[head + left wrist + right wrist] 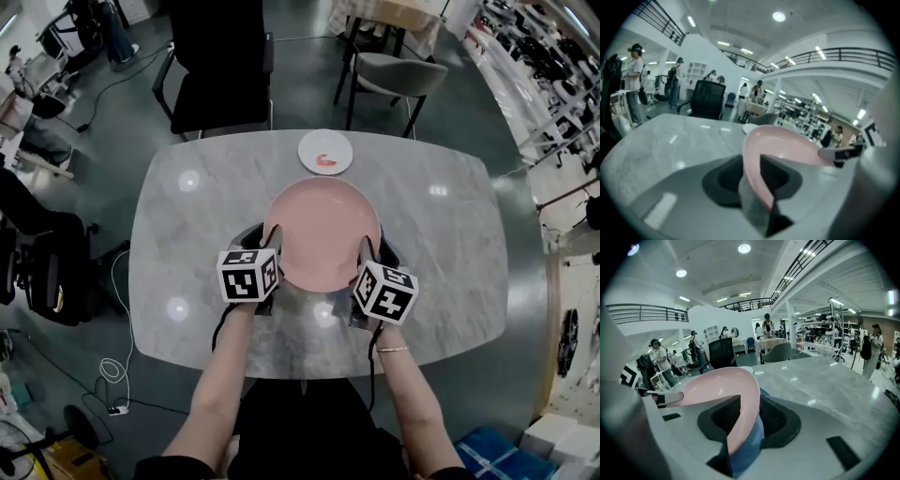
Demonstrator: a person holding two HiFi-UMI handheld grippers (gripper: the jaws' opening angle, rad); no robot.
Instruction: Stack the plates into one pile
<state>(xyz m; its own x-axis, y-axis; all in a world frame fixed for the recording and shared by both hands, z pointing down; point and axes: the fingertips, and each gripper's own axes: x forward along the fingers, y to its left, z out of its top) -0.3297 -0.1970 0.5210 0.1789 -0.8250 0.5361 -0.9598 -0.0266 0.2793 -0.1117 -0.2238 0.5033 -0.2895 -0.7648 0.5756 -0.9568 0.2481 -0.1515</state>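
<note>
A large pink plate (322,234) lies over the middle of the marble table (441,244), between my two grippers. My left gripper (272,246) holds its left rim, and in the left gripper view the pink plate (787,145) runs down into the gap between the dark pads. My right gripper (370,258) holds the right rim. In the right gripper view the pink plate (717,385) fills the gap, with a blue edge (750,437) under it. A small white plate (325,152) with a red mark sits at the table's far edge.
A black office chair (220,66) and a grey chair (398,75) stand behind the table's far side. The near edge of the table runs just in front of the person's forearms. Other people stand far off in the hall.
</note>
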